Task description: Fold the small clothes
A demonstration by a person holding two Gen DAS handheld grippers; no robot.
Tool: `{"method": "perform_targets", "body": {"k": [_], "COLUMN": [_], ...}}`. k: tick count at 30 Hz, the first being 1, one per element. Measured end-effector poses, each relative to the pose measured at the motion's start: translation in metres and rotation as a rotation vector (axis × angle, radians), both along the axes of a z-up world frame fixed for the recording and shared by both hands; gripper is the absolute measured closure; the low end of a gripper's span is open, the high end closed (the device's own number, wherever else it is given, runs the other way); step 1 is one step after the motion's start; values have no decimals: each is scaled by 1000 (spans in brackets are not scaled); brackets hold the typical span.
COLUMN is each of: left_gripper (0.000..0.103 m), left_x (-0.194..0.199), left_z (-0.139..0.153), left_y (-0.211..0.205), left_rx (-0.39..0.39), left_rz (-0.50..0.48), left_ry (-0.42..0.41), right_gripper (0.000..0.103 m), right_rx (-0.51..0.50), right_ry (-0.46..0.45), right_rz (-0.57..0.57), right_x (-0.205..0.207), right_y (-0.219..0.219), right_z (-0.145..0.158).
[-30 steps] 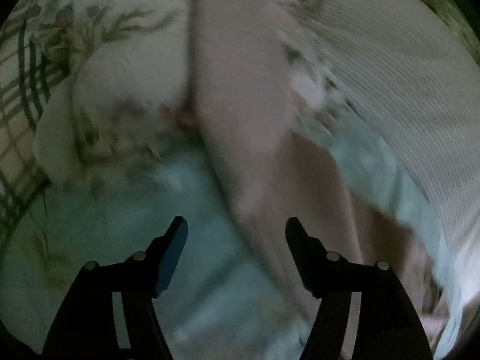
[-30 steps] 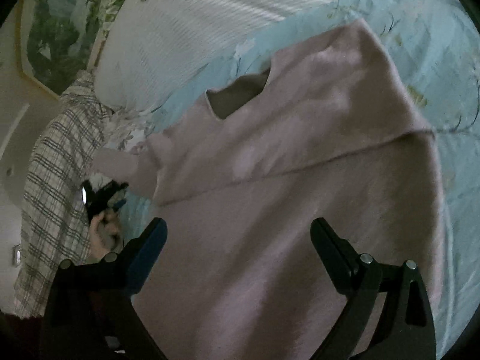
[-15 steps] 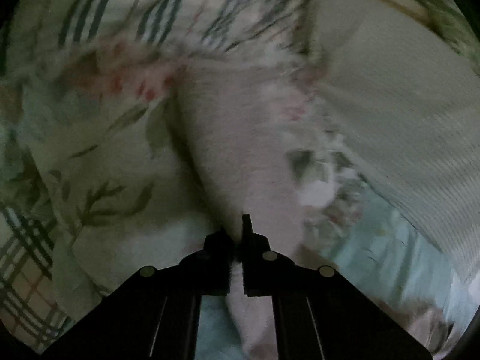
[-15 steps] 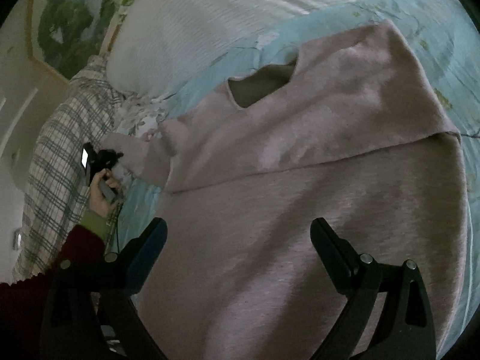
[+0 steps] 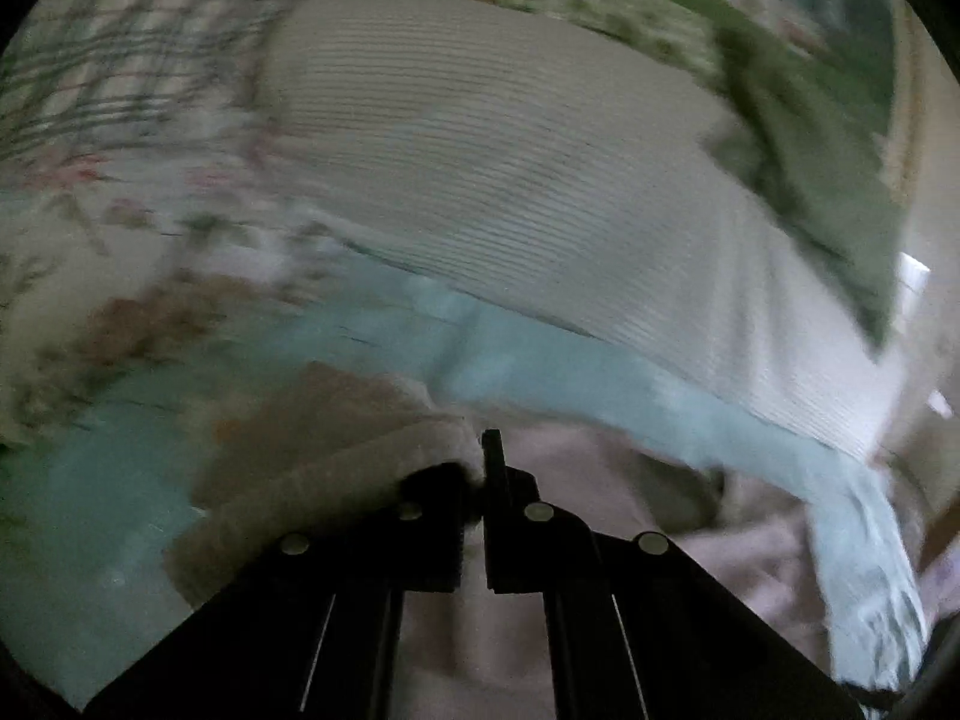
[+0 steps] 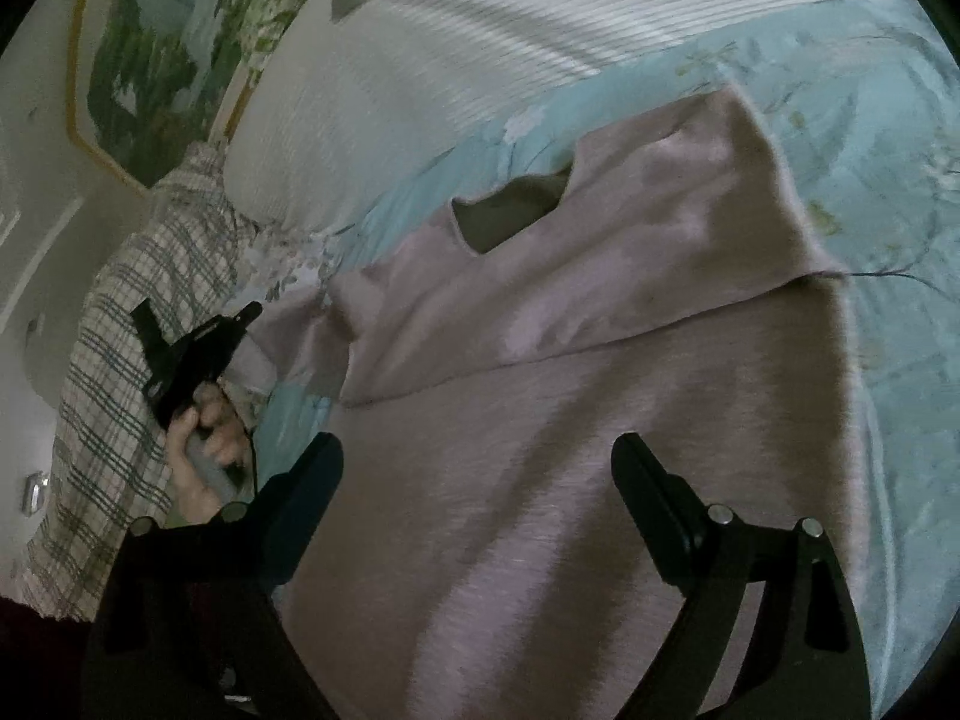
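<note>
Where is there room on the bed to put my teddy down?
Bare light-blue floral sheet lies right of the pink knit sweater, below the white ribbed pillow. Left is crowded: the plaid blanket and left gripper.

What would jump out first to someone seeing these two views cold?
The big pink sweater spread over the light-blue floral bedsheet, one sleeve already folded across its body. Next, the left gripper, shut on the other sleeve at the sweater's left edge, while the right gripper hovers open above.

The left claw closed on the sweater's sleeve and pulled it inward.
</note>
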State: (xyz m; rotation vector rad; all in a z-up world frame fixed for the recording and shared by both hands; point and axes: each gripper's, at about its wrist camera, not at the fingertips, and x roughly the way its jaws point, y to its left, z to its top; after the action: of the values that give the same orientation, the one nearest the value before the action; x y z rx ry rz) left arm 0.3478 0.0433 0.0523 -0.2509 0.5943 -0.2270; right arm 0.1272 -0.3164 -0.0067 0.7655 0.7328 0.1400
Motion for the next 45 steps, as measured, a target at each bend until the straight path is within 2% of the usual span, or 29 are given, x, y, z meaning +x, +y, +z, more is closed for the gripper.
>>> {"method": "perform_targets", "body": {"k": [3,5,7,11,14,17,19,22,26,30,33,34,37,38,39,41,43,44,45], "left_gripper": [100,100,100,99,94,78,55,39,38,35,35,35,36,36,36,36,36,36,36], "left_x": [-18,-20,-19,-6,0,-6,-18,-41,-63,-65,-49,-42,-25,-19,-14,-12,-9,-9,-8], "left_z": [0,-9,-25,-68,-95,-111,-111,-101,-91,-88,-95,-100,-113,-117,-121,-122,-123,-124,-124], "left_y": [-61,-98,-138,-205,-225,-228,-219,-194,-147,-75,-27,-12,11,19,28,34,30,31,28], "left_rx": [41,51,72,169,206,212,211,210,203,221,188,174,186,175,131,94,113,127,144], "left_rz": [-127,-204,-283,-360,-386,-407,-428,-420,-372,-166,-11,33,140,162,171,176,183,187,191], "left_ry": [-10,11,49,118,179,223,227,203,188,173,212,228,257,272,290,283,275,278,279], "right_gripper": [12,12,12,12,12,12,12,12,12,12,12,12,12,12,12,12,13,27,48], "right_rx": [1,12,20,15,11,1,-3,-21,-61,-146,-292,-374,-540,-526,-463,-324,-243,-213,-154], "right_ry": [-2,3,8,16,17,12,7,0,-4,4,2,-4,28,55,79,108,131,133,139], "right_rz": [-40,-76,-112,-163,-183,-191,-181,-148,-65,29,130,188,277,298,315,313,296,286,280], "right_x": [-11,-18,-24,-33,-40,-43,-39,-25,5,48,87,102,124,127,130,133,138,140,145], "right_y": [-11,-20,-29,-41,-49,-52,-51,-44,-21,13,52,71,101,104,102,96,95,96,96], "right_z": [0,-2,-5,-6,-6,-4,-2,1,3,7,14,16,15,12,6,-6,-22,-26,-34]}}
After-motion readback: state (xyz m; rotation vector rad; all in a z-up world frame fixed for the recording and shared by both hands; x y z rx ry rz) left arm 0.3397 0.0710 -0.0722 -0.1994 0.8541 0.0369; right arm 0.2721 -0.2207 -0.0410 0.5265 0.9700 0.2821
